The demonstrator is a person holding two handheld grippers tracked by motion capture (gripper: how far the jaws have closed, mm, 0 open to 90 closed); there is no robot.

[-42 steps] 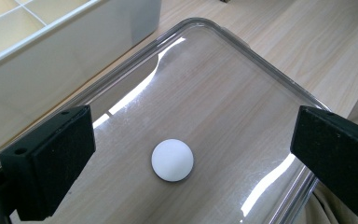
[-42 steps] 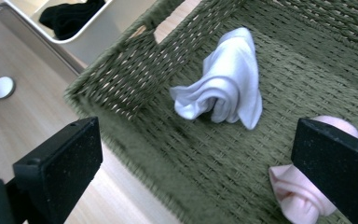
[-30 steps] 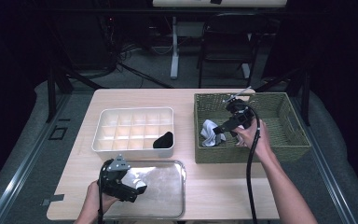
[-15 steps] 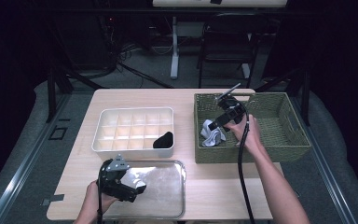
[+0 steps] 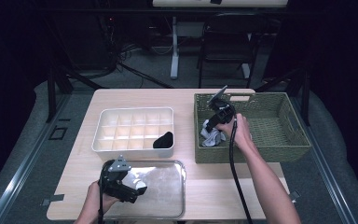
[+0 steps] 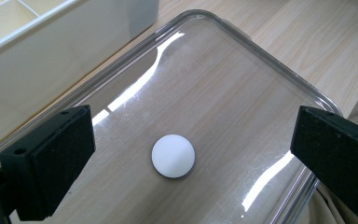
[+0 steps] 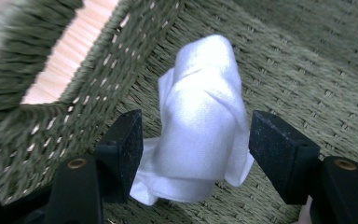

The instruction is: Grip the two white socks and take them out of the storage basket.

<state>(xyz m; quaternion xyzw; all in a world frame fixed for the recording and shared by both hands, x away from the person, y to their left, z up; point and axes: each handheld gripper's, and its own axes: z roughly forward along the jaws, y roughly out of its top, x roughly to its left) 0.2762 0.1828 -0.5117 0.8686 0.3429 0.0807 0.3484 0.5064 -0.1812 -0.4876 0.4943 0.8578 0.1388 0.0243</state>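
Note:
A white rolled cloth (image 7: pixel 205 102) lies in the near left corner of the green woven basket (image 5: pixel 261 95), where it looks pale grey (image 5: pixel 209 136). My right gripper (image 7: pixel 196 144) reaches down into the basket (image 7: pixel 307 60) and straddles the cloth. Its jaws have just been closing, and the pads stand close against the cloth's sides without a clear squeeze. In the high view the right gripper (image 5: pixel 214 130) points down and left. My left gripper (image 5: pixel 137 190) hovers open over the clear tray (image 5: pixel 168 196). Between its wide jaws (image 6: pixel 196 140) a white disc (image 6: pixel 173 155) shows under the tray (image 6: pixel 261 60).
A white divided box (image 5: pixel 133 112) stands behind the clear tray, with a black item (image 5: pixel 163 139) in its near right compartment. Its white wall (image 6: pixel 51 51) is close on the left in the left gripper view. Chairs and a table leg stand beyond the table's far edge.
The right gripper has moved left and down inside the basket onto the white cloth, and its jaws have narrowed around it. The left gripper has stayed in place.

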